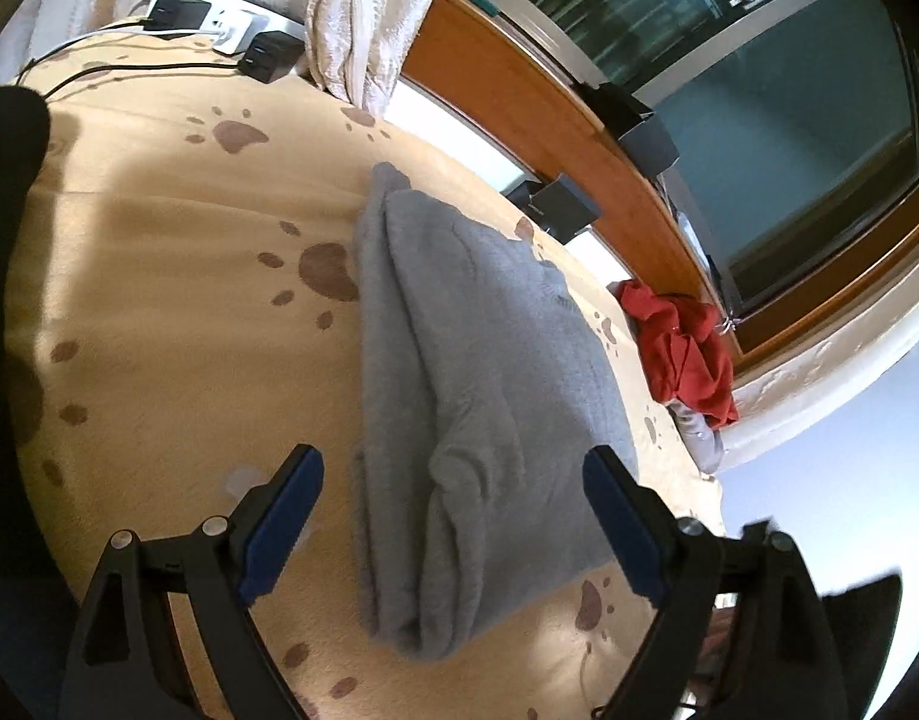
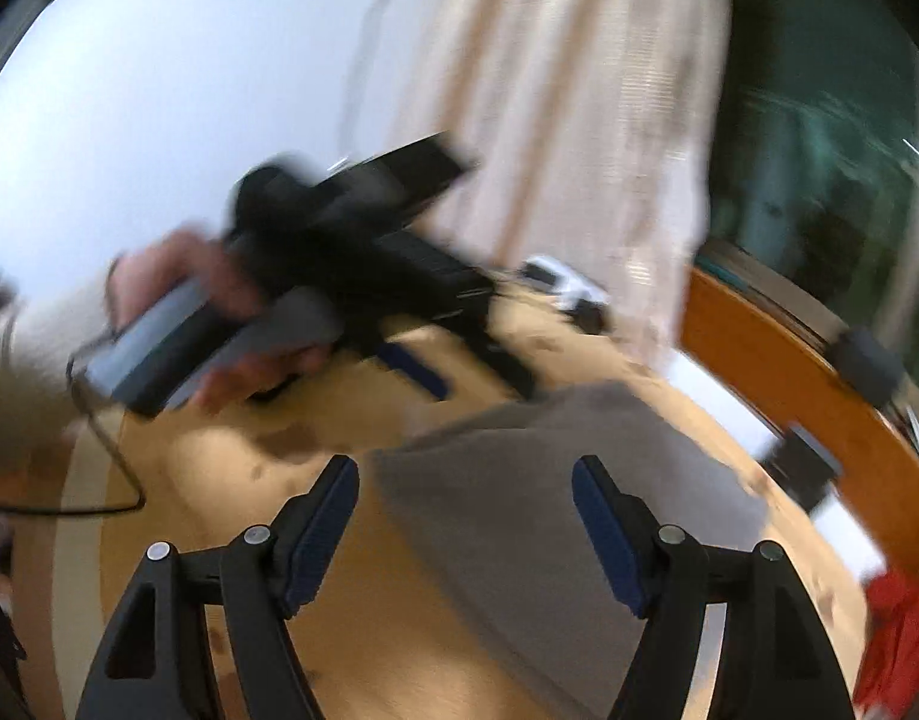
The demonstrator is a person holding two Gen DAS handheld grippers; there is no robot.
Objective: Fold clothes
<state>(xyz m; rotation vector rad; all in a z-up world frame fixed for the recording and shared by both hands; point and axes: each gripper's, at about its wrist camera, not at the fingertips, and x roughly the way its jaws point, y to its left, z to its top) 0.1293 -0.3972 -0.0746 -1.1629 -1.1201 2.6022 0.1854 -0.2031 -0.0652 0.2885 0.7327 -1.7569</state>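
A folded grey garment (image 1: 471,372) lies on the tan paw-print blanket (image 1: 177,276), long and narrow, reaching toward me. My left gripper (image 1: 453,468) hovers open over its near end, with nothing between the blue pads. In the right wrist view, which is blurred, the same grey garment (image 2: 555,504) lies ahead of my right gripper (image 2: 465,474), which is open and empty. Further off in that view a hand holds the left gripper (image 2: 459,384) above the blanket (image 2: 363,612). A crumpled red garment (image 1: 687,354) sits at the blanket's far right edge, the red garment (image 2: 897,642) also at the right view's lower right.
A white power strip (image 1: 219,18) with black plugs and cables lies at the far end by a cream curtain (image 1: 363,18). A wooden window ledge (image 1: 537,102) with small dark boxes (image 1: 645,132) runs along the right side. Dark window glass (image 1: 789,120) is behind it.
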